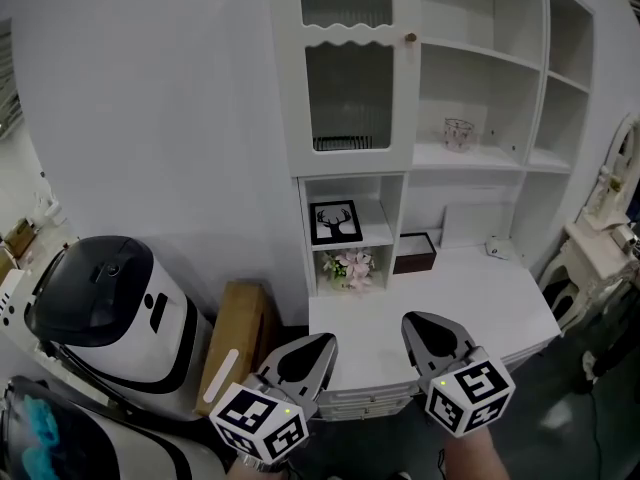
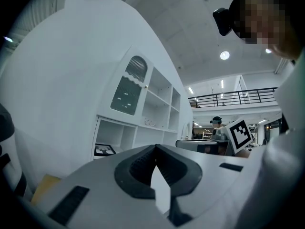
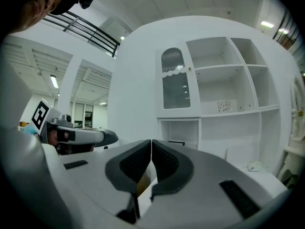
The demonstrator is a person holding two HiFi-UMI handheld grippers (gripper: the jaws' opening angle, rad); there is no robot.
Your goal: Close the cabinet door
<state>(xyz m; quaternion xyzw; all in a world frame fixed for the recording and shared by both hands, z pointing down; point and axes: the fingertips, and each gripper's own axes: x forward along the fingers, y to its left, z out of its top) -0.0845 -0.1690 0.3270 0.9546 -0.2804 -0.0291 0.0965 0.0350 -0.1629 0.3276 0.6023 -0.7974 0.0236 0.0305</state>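
Observation:
The white cabinet's glass-paned door (image 1: 347, 68) with a small knob (image 1: 410, 38) lies flush with its frame, upper left of the shelf unit. It shows too in the left gripper view as the door (image 2: 127, 87) and in the right gripper view as the door (image 3: 175, 82). My left gripper (image 1: 315, 343) and right gripper (image 1: 425, 320) hover low in front of the desk, well short of the door. Both point level toward the unit. The left gripper (image 2: 155, 149) has its jaws together with nothing held. The right gripper (image 3: 151, 144) is shut and empty as well.
A white desk top (image 1: 450, 298) juts out below the shelves. The shelves hold a deer picture (image 1: 336, 221), flowers (image 1: 350, 266), a glass cup (image 1: 458, 133) and a brown box (image 1: 414, 253). A white machine with a black top (image 1: 100, 308) and a cardboard box (image 1: 235, 343) stand at left, a white chair (image 1: 590, 258) at right.

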